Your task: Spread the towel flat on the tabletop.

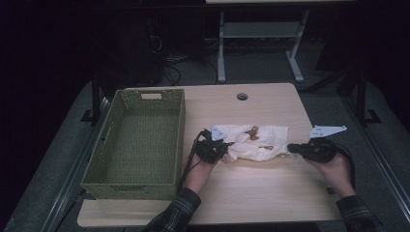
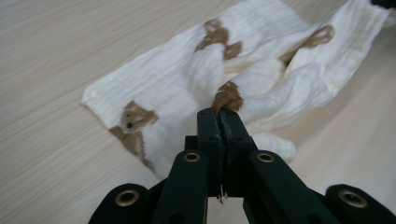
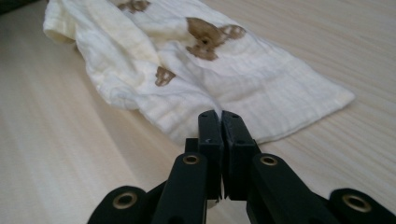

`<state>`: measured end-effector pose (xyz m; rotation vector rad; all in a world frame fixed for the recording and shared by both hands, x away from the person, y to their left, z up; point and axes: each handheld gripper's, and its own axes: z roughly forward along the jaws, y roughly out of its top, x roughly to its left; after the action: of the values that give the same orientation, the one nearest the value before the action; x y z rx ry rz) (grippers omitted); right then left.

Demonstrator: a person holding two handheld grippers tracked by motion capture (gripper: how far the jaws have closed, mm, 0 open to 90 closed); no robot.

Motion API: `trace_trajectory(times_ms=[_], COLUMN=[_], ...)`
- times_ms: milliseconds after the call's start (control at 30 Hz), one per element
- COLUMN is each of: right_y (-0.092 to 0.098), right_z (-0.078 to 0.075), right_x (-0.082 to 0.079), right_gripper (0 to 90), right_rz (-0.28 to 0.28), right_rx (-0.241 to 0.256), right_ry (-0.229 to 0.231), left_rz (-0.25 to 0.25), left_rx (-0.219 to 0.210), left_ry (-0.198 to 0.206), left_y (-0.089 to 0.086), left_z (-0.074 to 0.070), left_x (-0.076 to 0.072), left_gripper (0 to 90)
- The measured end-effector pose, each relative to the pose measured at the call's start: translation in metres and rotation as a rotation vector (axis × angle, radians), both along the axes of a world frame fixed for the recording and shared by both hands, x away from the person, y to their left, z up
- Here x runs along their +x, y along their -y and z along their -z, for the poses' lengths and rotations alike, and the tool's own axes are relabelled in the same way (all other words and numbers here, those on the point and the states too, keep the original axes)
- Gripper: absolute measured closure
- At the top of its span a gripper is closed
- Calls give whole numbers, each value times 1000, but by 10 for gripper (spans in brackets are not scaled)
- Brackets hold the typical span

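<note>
A cream cloth [image 1: 256,142] printed with brown bears lies crumpled on the wooden table [image 1: 251,193], between my two grippers. My left gripper [image 1: 227,146] is at the cloth's left end, shut on a fold with a brown patch [image 2: 227,97]. In the left gripper view the cloth [image 2: 187,79] spreads out beyond the closed jaws. My right gripper [image 1: 290,148] is at the cloth's right end, shut on its edge [image 3: 215,106]. In the right gripper view the cloth [image 3: 224,74] stretches away to the upper left.
An empty green woven basket [image 1: 140,140] stands on the table's left side, close to my left hand. A round cable hole [image 1: 242,96] sits near the far edge. Beyond the table stand a white desk frame [image 1: 261,43] and dark floor.
</note>
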<state>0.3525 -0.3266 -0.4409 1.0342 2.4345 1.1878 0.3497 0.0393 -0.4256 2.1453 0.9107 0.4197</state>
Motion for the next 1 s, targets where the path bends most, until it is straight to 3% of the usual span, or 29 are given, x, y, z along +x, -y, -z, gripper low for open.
trace_trajectory(times_ms=[200,367,433,633,767,867,1000], right_y=[-2,-4,-3,2,8,11,15], right_z=[13,24,26,22,14,10,9], right_x=[16,27,29,26,19,13,6], right_gripper=[873,872,868,781,740,726,707], right_rz=[21,34,35,41,48,47,46], right_rx=[-39,-85,-74,-44,-10,1,7], right_ry=[-33,-58,-67,-59,-44,-35,-46], left_rz=[-40,-59,-60,-56,-16,21,36], left_rx=[73,90,97,39,13,22,69], left_ry=[-37,-52,-55,-27,-11,-6,-19], left_y=[-1,-1,-1,-4,-2,2,8], left_z=[19,27,30,16,7,6,17], left_x=[17,27,28,20,4,-8,-12], left_gripper=[877,870,833,705,667,652,580])
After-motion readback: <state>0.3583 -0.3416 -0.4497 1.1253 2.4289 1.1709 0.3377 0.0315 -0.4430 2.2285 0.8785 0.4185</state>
